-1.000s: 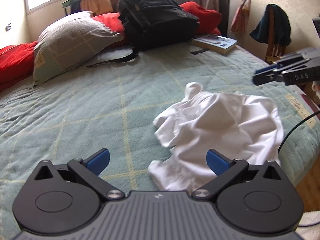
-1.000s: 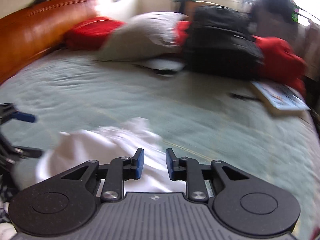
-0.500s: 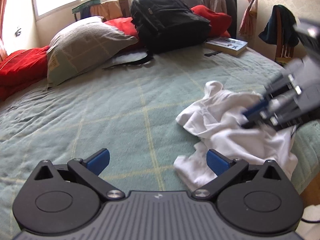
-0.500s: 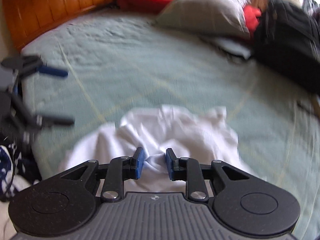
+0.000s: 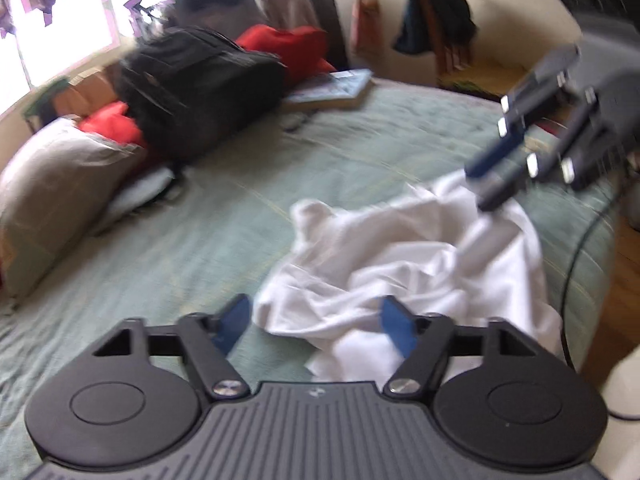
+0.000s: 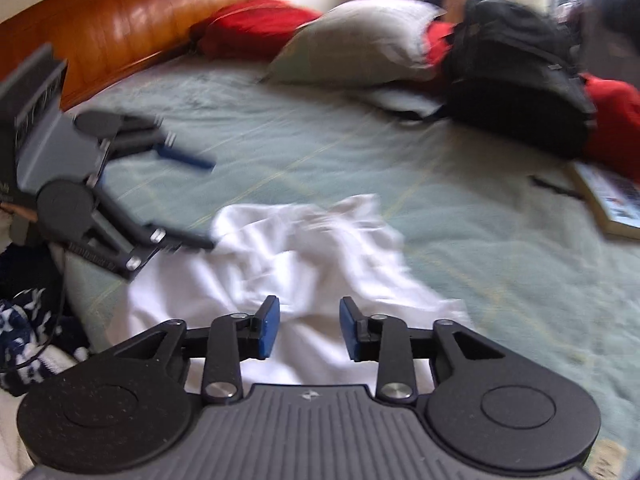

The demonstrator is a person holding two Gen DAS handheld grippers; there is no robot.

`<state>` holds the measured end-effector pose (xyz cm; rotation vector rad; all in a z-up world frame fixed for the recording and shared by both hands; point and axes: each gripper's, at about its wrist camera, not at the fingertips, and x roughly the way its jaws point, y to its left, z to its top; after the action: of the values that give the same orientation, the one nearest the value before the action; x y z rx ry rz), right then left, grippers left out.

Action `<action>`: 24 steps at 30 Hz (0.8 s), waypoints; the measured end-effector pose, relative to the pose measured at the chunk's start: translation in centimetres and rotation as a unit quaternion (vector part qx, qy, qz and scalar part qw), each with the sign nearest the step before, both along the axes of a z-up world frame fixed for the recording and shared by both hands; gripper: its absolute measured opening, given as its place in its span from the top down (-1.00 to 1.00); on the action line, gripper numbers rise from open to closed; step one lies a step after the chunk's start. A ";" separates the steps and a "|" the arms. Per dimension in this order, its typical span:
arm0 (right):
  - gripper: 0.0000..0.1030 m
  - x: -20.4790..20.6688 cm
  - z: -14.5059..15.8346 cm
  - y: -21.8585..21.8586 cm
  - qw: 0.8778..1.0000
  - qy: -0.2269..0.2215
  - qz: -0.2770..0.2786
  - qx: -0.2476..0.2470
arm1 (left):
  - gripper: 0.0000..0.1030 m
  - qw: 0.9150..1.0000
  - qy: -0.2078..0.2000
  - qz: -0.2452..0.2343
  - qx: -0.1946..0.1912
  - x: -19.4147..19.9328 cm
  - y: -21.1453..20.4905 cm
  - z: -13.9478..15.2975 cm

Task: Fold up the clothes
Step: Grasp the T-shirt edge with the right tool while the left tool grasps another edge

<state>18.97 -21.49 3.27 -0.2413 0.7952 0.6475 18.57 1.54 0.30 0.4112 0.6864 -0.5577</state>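
Green bedspread [image 5: 200, 248], motion-blurred, with crumpled white garment [image 5: 400, 256] at 3 o'clock. Left gripper [image 5: 316, 320] closing, right gripper [image 6: 308, 328] opening; cloth between both, unpinched. Garment type unclear.

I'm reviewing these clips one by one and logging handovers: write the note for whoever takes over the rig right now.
Left gripper: jaws closing around the near edge of the white garment; the pads don't press it yet.
Right gripper: jaws opening, low over the garment's far side, nothing gripped.
Garment: crumpled in a heap near the corner of the green bedspread, no fold made.
Done: both grippers brought to the cloth.
Left: grip, spread flat, fold. The backpack and book are well clear.
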 end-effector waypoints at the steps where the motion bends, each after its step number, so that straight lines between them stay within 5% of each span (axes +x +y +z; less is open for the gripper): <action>1: 0.24 0.0 0.2 -0.9 1.000 -0.005 -0.012 0.001 | -0.05 1.000 0.009 -0.005 0.000 0.2 -0.2 -0.2; 3: 0.23 0.0 0.3 -2.4 0.999 -0.009 -0.034 0.002 | 0.11 1.000 0.025 -0.015 -0.001 0.4 -0.6 -0.5; 7: 0.23 0.3 -0.3 -4.6 0.997 -0.003 -0.071 0.006 | 0.13 0.998 0.041 -0.045 0.007 0.1 -1.5 -0.6; 12: 0.23 0.5 -1.7 -6.6 0.994 0.014 -0.105 0.017 | 0.30 0.997 0.072 -0.032 0.004 1.2 -1.8 -1.1; 15: 0.23 0.9 -2.8 -7.6 0.993 0.028 -0.113 0.022 | 0.47 0.995 0.089 -0.012 -0.041 2.1 -0.7 -0.6; 18: -0.02 1.4 -3.7 -9.0 0.990 0.039 -0.128 0.036 | 0.66 0.991 0.106 0.004 -0.086 2.8 0.6 -0.2; 24: -0.23 3.8 -5.5 -11.5 0.983 0.067 -0.147 0.091 | 0.91 0.986 0.110 0.033 -0.118 3.3 1.6 -0.1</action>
<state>22.82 -33.01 -2.22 0.0876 0.8742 0.4562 21.88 3.14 0.16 0.1046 0.8325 -0.6187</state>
